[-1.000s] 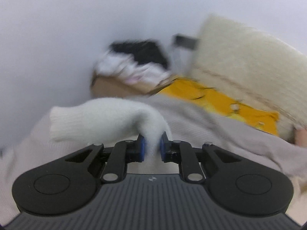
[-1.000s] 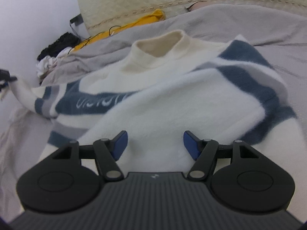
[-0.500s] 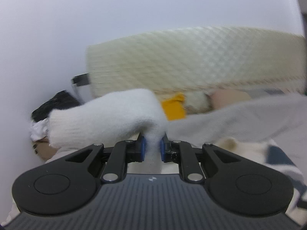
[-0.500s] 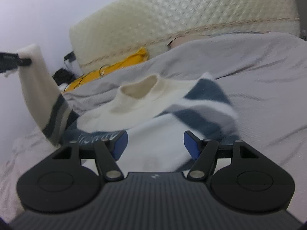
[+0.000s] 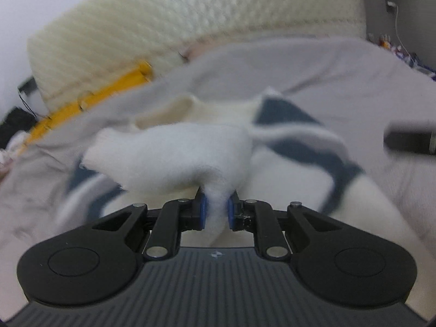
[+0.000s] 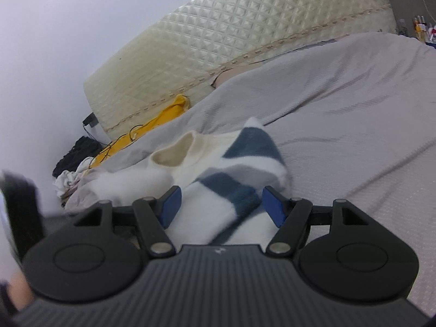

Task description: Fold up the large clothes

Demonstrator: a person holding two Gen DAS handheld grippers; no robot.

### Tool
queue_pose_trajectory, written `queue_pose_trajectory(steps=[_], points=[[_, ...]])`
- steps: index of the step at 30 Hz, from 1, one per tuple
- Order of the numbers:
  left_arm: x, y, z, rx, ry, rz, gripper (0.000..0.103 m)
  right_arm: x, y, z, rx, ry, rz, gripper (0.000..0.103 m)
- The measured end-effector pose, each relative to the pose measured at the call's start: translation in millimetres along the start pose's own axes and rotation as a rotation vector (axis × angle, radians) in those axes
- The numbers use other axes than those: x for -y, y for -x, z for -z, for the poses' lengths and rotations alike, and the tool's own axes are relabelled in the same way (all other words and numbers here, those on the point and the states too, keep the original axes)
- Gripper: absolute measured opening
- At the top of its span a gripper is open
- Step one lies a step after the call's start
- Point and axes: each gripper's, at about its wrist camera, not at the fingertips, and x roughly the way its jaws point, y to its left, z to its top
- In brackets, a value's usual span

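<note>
A white sweater with navy and grey stripes [image 6: 239,158] lies on the grey bed sheet [image 6: 340,109], its cream collar [image 6: 174,155] facing the headboard. My left gripper [image 5: 217,209] is shut on the sweater's white sleeve [image 5: 174,158], which hangs over the sweater's body [image 5: 286,114]. My right gripper [image 6: 222,204] is open, its blue pads standing wide above the striped right side of the sweater, not pressing on it. A blurred black part of the left gripper [image 6: 21,204] shows at the left edge of the right wrist view.
A quilted cream mattress [image 6: 218,54] leans against the wall behind the bed. A yellow cloth [image 6: 163,117] with a black cable lies along its foot. A pile of black and white clothes [image 6: 76,158] sits in the far left corner. Small items [image 6: 422,27] stand at the far right.
My left gripper has swung the white sleeve from the left side of the bed across and down over the sweater. My right gripper has drawn back, so less of the sweater fills its view.
</note>
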Motion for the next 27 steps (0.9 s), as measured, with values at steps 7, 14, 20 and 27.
queue_pose_trajectory(steps=[7, 14, 20, 27], points=[[-2, -20, 34, -0.042, 0.095, 0.081, 0.028, 1, -12, 3, -0.007, 0.003, -0.006, 0.069], [-34, 34, 43, -0.077, 0.189, 0.271, 0.071, -4, -27, 10, -0.024, 0.023, 0.02, 0.069], [-85, 73, 65, -0.021, 0.32, 0.31, 0.071, -22, -28, 18, -0.035, 0.086, 0.014, 0.069], [-129, 71, 78, 0.032, 0.449, 0.385, 0.071, -35, -19, 11, 0.025, 0.073, -0.023, 0.07]])
